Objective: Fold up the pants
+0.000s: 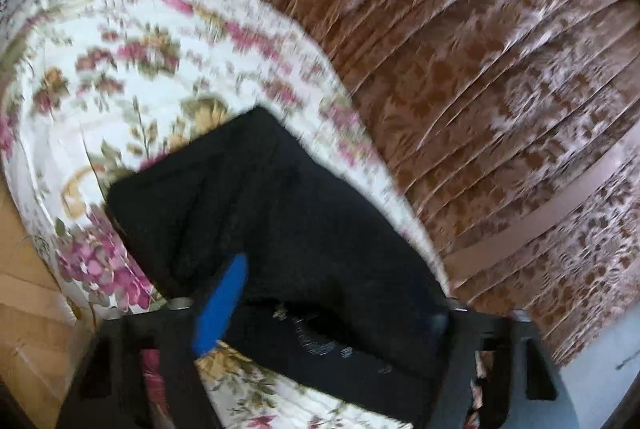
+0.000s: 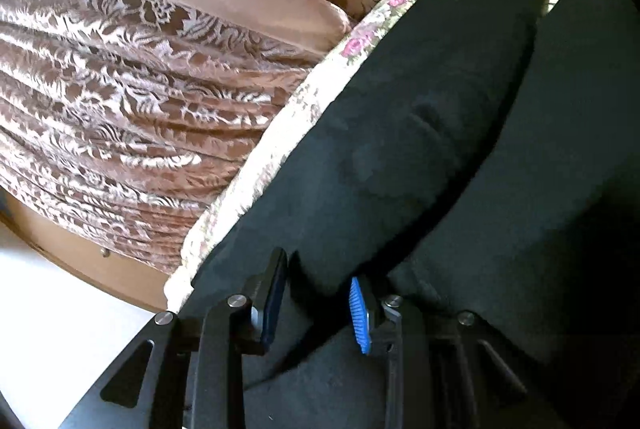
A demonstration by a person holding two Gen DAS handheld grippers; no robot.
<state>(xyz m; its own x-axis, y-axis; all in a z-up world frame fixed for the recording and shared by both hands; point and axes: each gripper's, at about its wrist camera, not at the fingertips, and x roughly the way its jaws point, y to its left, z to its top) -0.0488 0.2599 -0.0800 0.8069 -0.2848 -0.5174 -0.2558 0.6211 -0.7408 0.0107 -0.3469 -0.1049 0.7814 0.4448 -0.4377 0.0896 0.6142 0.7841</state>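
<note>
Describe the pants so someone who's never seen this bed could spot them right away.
Start at the brown damask bedspread; beside it lies a white quilt printed with pink flowers. On that quilt lie the pants: plain black cloth, the only dark, unpatterned fabric there.

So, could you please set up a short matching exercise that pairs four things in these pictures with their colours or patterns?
Things:
1. pants
2. quilt
3. curtain
4. pad on the right tongs

Colours or patterns:
A. ribbed blue
B. brown with a pale leaf pattern
C. plain black
D. white with pink and yellow flowers

Pairs: 1-C, 2-D, 3-B, 4-A
</note>
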